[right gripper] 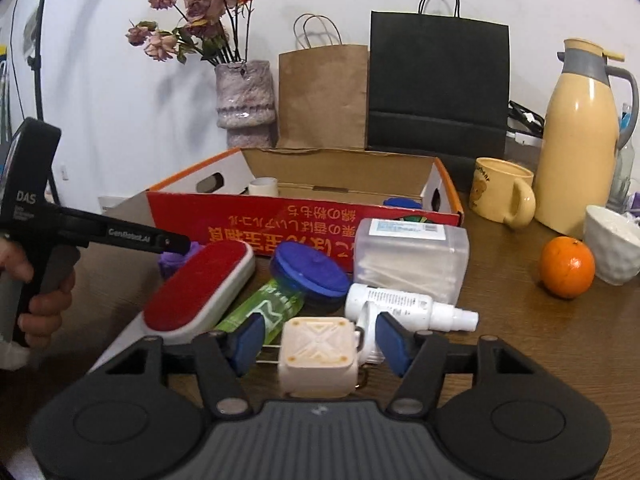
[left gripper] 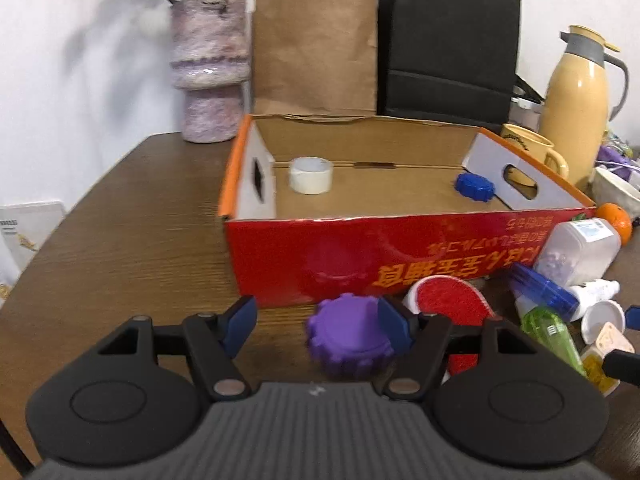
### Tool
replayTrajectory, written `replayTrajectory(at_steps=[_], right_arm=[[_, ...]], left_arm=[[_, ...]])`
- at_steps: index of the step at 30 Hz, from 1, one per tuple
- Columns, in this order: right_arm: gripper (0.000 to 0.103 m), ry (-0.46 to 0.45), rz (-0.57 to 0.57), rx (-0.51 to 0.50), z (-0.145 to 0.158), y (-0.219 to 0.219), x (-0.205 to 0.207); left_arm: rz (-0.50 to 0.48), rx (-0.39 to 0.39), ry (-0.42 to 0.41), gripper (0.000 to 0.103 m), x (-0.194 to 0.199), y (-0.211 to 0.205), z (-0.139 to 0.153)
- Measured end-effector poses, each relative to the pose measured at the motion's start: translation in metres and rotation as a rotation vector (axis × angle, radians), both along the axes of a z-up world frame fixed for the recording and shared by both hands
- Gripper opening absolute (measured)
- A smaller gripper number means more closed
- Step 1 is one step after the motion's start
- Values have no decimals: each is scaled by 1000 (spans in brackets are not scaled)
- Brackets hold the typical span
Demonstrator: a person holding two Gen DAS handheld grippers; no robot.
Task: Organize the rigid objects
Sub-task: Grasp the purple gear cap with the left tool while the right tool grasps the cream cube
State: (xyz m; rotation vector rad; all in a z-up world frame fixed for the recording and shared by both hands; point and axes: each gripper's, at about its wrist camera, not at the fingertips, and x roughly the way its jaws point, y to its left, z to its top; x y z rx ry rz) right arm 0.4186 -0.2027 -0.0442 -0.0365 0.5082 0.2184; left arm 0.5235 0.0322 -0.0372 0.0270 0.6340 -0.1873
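Purple cog-edged cap point(left gripper: 352, 336) sits low in the centre of the left wrist view, on the brown table point(left gripper: 120, 220) just in front of the red cardboard box point(left gripper: 400, 252). It is a squat round piece with its flat face tilted up towards the camera, so no long axis shows. The left gripper point(left gripper: 320, 326) stands apart around it: the right-hand pad touches its toothed side, while bare table shows between the cap and the left-hand pad.

In the right wrist view, the cream cube point(right gripper: 318, 356) sits at lower centre between the blue pads of the right gripper point(right gripper: 320, 342), patterned face towards the camera. A narrow gap shows on each side, so the jaws are apart and not pressing.

Beyond the cube lie a red lint brush point(right gripper: 200, 288), long axis running from lower left to upper right, and a white spray bottle point(right gripper: 408, 306) on its side, nozzle pointing right. Inside the box, a tape roll point(left gripper: 311, 175) rests at the upper left and a blue cap point(left gripper: 474, 187) at the right.
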Motion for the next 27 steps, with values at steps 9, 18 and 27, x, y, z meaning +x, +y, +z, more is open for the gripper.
replayTrajectory(at_steps=[9, 18, 27], right_arm=[[45, 15, 12, 22, -1, 2, -10], [59, 44, 13, 80, -7, 9, -9], [47, 74, 8, 103, -17, 11, -2]], left_arm=[[10, -6, 35, 55, 11, -3, -13], [10, 39, 12, 54, -10, -5, -8], [0, -10, -87, 54, -84, -1, 15]])
